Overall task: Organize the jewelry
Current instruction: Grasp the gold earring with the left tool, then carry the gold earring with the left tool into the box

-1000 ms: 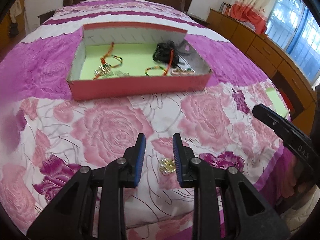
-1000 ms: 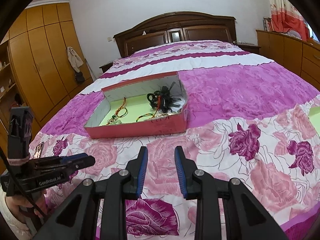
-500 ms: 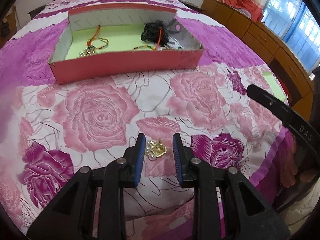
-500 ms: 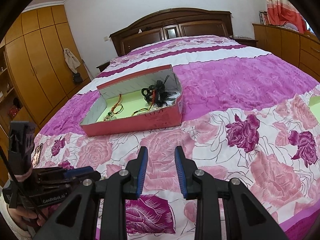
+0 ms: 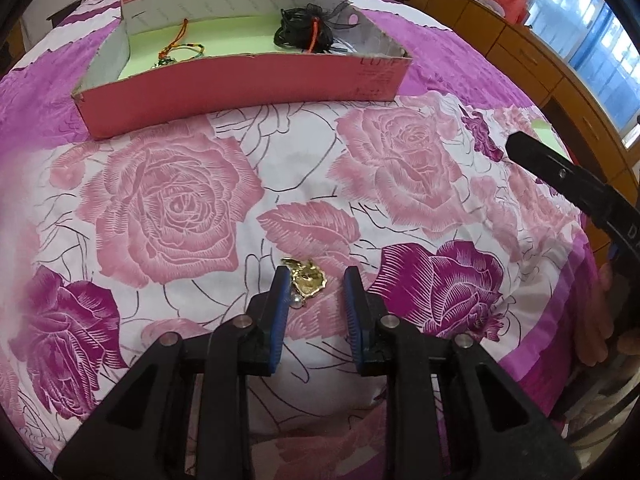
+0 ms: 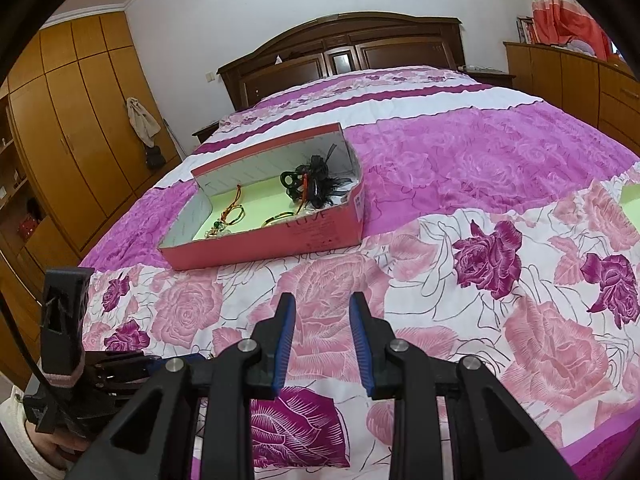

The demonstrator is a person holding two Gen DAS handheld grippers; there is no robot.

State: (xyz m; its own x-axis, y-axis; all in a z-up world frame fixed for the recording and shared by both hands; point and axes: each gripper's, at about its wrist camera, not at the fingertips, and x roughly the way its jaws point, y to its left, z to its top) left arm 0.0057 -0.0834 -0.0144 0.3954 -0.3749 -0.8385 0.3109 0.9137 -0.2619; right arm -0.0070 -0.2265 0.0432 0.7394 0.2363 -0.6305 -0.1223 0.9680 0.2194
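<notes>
While low over the rose-print bedspread [image 5: 168, 208], left gripper [image 5: 316, 280] spread wide, jaws released and clasping nothing. Between those jaws, a gold brooch [image 5: 307, 278] with a small pearl, lying on the cloth just beside the left-hand blue pad, apart from the right-hand one. Well ahead of the jaws, a pink box [image 5: 240, 76] with cord bracelets [image 5: 182, 46] and a black tangle [image 5: 308, 32] inside. Right gripper [image 6: 322, 316] likewise released, jaws apart over bare cloth, box well ahead and slightly left.

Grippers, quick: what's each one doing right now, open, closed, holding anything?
Left gripper: open, around the gold brooch on the bedspread, not yet closed on it.
Right gripper: open, holding nothing.
</notes>
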